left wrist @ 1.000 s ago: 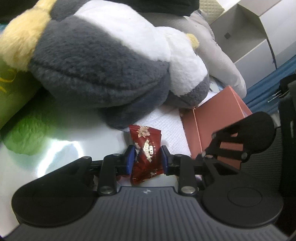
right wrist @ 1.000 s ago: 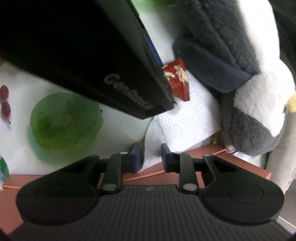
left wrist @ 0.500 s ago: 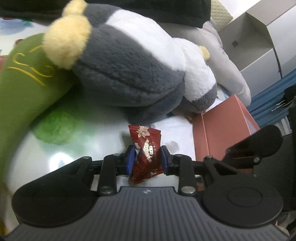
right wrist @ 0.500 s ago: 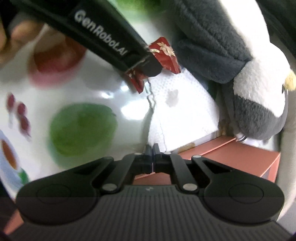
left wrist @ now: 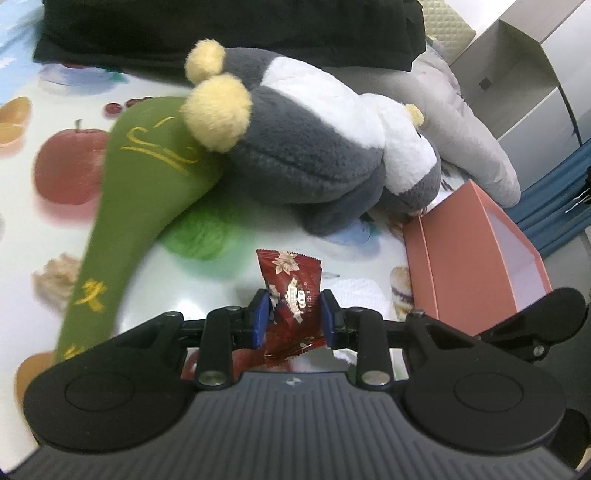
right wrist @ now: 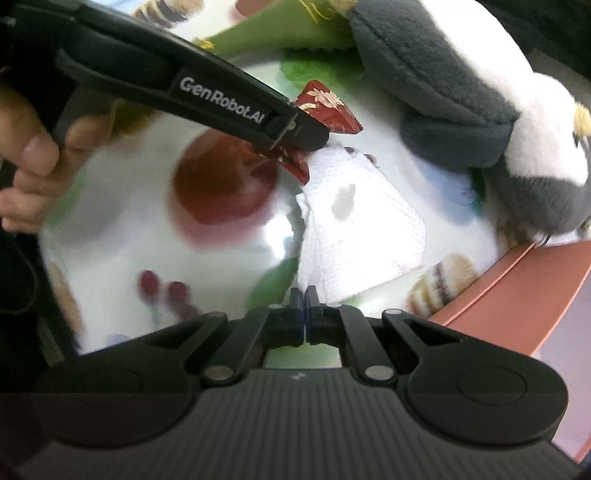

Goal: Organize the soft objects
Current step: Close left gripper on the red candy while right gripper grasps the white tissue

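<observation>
My left gripper (left wrist: 294, 317) is shut on a red snack packet (left wrist: 291, 295) and holds it above the fruit-print tablecloth; the right wrist view shows the same gripper (right wrist: 295, 133) and packet (right wrist: 328, 110). A grey and white plush penguin (left wrist: 314, 147) lies behind it, also in the right wrist view (right wrist: 461, 96), resting on a green plush paddle (left wrist: 140, 173). My right gripper (right wrist: 305, 306) is shut and empty, just above the edge of a white paper napkin (right wrist: 354, 229).
An open pink box (left wrist: 480, 258) stands at the right, its rim in the right wrist view (right wrist: 517, 291). A grey plush (left wrist: 469, 136) and black cloth (left wrist: 221, 33) lie at the back. A grey cabinet (left wrist: 517, 74) stands beyond.
My left gripper has lifted and pulled back with the packet, away from the penguin. My right gripper has closed from open and drawn back from the napkin and box.
</observation>
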A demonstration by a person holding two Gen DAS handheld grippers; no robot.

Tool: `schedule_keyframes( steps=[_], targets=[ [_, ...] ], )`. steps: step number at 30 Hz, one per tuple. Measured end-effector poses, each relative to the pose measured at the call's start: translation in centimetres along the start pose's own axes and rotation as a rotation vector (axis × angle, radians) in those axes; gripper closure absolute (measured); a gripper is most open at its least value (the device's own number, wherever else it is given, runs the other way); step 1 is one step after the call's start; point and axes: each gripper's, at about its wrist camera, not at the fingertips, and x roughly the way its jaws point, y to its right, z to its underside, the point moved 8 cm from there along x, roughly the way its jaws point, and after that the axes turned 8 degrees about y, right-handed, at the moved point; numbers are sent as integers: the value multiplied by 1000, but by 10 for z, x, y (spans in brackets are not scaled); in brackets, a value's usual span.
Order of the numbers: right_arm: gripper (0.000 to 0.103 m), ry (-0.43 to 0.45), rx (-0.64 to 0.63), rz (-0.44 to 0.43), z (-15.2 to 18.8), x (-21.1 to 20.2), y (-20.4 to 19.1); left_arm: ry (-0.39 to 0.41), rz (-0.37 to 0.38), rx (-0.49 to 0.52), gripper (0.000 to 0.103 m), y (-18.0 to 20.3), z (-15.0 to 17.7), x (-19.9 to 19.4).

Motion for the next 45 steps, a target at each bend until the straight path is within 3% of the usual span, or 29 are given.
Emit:
schedule_keyframes(
  steps=[7,18,23,27,28,30,36,37,39,45],
  targets=[
    [99,51,79,-23,21,-13,-51,-11,-35,37,69,-6,26,-39],
    [99,173,289,-26,70,-33,-124,-88,-94,130,69,-12,98,-90],
    [97,228,376,27,91,-36,-142,-103,-106,156,69,-15,119,-109],
    [94,308,539,42,107,-42,-135,-96,-111,168,69,-16,125,-117],
    [89,329,579,41,110,-43,-131,-96,-112,170,69,-17,126,-118],
    [56,382,671,48,116,-47,-123,-88,-112,173,69,-17,126,-122],
    [55,493,722,86,106,-47,-116,-75,-122,167,69,-20,125,-128],
    [53,507,719,91,101,-44,-116,-73,-124,167,69,-21,125,-129],
    [38,527,712,113,93,-38,-114,-72,-129,164,69,-23,125,-131],
    [36,551,727,139,76,-13,-107,-73,-142,161,69,-30,127,-136]
  ],
)
